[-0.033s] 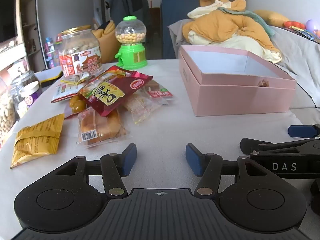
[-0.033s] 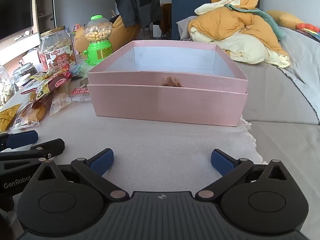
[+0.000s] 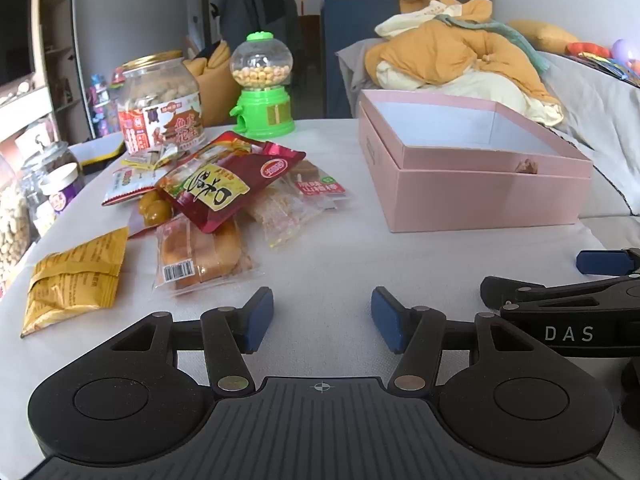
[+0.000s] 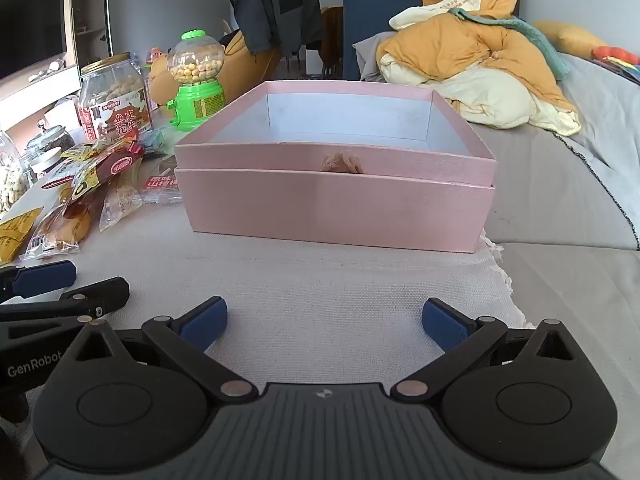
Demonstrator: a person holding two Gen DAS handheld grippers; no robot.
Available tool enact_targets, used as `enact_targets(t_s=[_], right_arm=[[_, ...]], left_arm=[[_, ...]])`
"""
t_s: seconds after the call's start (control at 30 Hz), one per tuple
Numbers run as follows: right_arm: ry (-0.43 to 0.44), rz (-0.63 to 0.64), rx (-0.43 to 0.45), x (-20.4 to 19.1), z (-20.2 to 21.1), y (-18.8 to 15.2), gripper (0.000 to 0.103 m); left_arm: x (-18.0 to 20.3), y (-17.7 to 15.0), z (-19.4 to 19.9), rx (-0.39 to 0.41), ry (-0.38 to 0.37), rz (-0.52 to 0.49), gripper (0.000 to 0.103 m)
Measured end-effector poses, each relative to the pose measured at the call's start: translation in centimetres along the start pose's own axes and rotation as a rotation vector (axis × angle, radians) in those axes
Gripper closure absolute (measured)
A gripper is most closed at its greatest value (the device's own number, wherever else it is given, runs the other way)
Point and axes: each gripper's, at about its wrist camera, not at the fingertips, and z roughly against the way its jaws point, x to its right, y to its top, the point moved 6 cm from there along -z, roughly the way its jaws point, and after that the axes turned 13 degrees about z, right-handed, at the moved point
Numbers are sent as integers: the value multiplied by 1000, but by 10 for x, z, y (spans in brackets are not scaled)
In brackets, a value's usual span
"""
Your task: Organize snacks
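A pile of snack packets lies on the white table: a dark red packet [image 3: 224, 184] on top, a clear bread packet [image 3: 200, 256] and a yellow packet [image 3: 76, 280] to its left. The pile also shows at the left of the right wrist view [image 4: 96, 184]. An open pink box [image 3: 472, 196] [image 4: 336, 208] stands to the right of the pile; its inside looks bare. My left gripper [image 3: 322, 316] is open and empty, low over the table in front of the pile. My right gripper [image 4: 324, 322] is open and empty in front of the box.
A peanut jar [image 3: 160, 100] and a green candy dispenser [image 3: 262, 88] stand behind the pile. Glass jars [image 3: 52, 184] line the table's left edge. A sofa with heaped orange and cream bedding [image 4: 480, 60] lies behind and to the right of the box.
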Motion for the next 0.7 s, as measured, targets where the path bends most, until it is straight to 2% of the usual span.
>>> enact_targets(t_s=[0.7], right_arm=[[-1, 1, -1, 0, 0, 0, 0]], left_arm=[[-1, 1, 1, -1, -1, 1, 41]])
